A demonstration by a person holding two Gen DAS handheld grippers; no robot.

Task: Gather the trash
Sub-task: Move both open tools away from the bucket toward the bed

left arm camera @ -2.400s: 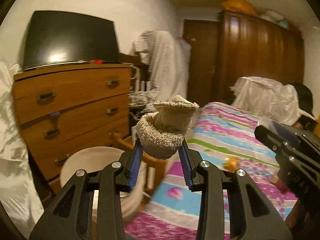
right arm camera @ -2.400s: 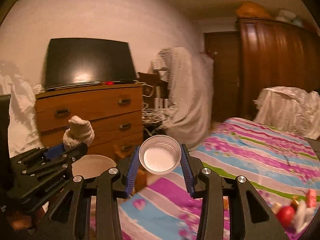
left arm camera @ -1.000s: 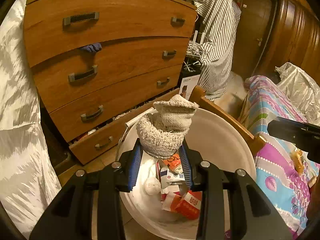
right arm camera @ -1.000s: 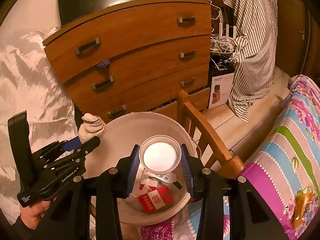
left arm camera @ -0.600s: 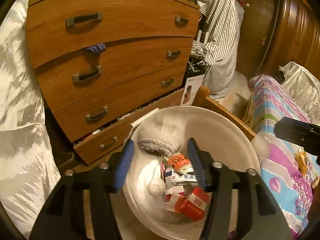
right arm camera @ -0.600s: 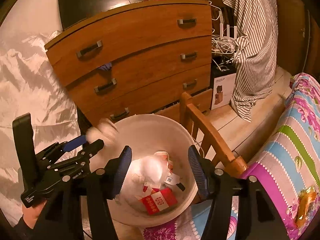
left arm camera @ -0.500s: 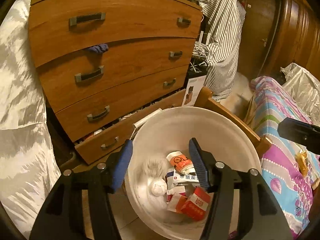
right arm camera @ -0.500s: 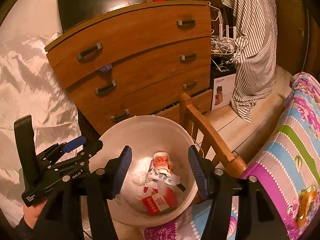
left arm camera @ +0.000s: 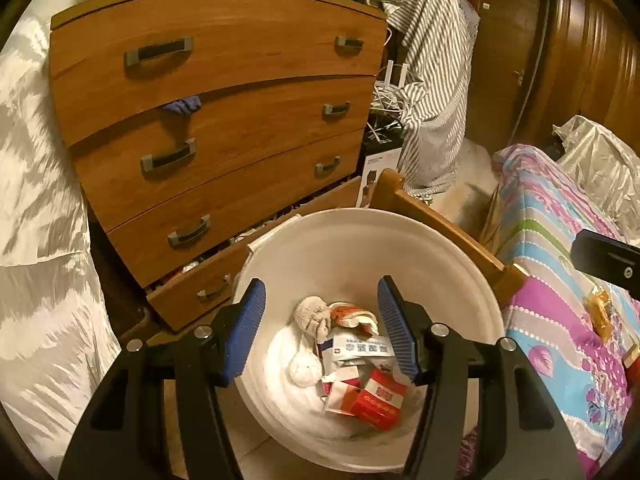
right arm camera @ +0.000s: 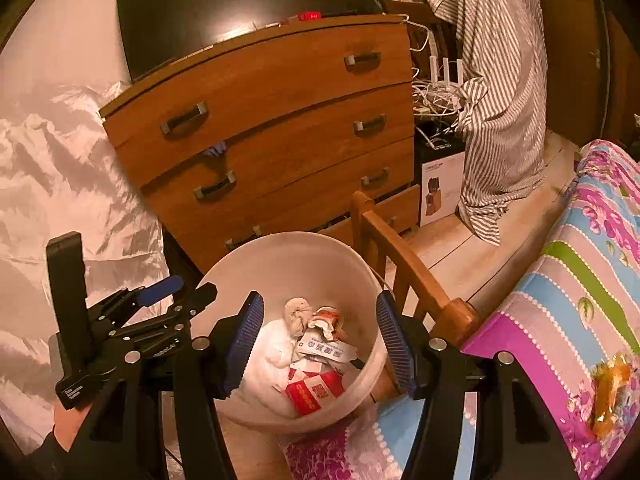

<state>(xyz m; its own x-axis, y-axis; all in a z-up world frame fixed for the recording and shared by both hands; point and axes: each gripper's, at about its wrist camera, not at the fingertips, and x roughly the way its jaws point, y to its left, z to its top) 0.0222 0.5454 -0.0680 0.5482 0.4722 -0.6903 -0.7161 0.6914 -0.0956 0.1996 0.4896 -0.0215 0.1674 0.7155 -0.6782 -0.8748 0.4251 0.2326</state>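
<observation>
A round white bin point(left arm camera: 360, 236) point(right arm camera: 288, 252) stands on the floor between the dresser and the bed. In it lie a beige sock point(left arm camera: 312, 318) point(right arm camera: 296, 314), a white lid or wad point(left arm camera: 306, 366), a red box point(left arm camera: 378, 398) point(right arm camera: 316, 394) and paper wrappers point(left arm camera: 360, 348). My left gripper point(left arm camera: 320, 326) is open and empty above the bin; it also shows in the right wrist view point(right arm camera: 176, 290). My right gripper point(right arm camera: 318, 338) is open and empty above the bin. An orange wrapper point(left arm camera: 600, 310) point(right arm camera: 608, 394) lies on the bedspread.
A wooden dresser point(left arm camera: 216, 120) point(right arm camera: 264, 132) stands behind the bin, its lowest drawer ajar. A wooden bed rail point(left arm camera: 440, 228) point(right arm camera: 404, 264) runs beside the bin. The floral bedspread point(left arm camera: 560, 280) point(right arm camera: 580, 300) is at right. A striped cloth point(left arm camera: 432, 80) hangs further back.
Both grippers moved from the bed to above the bin and opened. The sock fell from the left gripper and the white lid from the right into the bin.
</observation>
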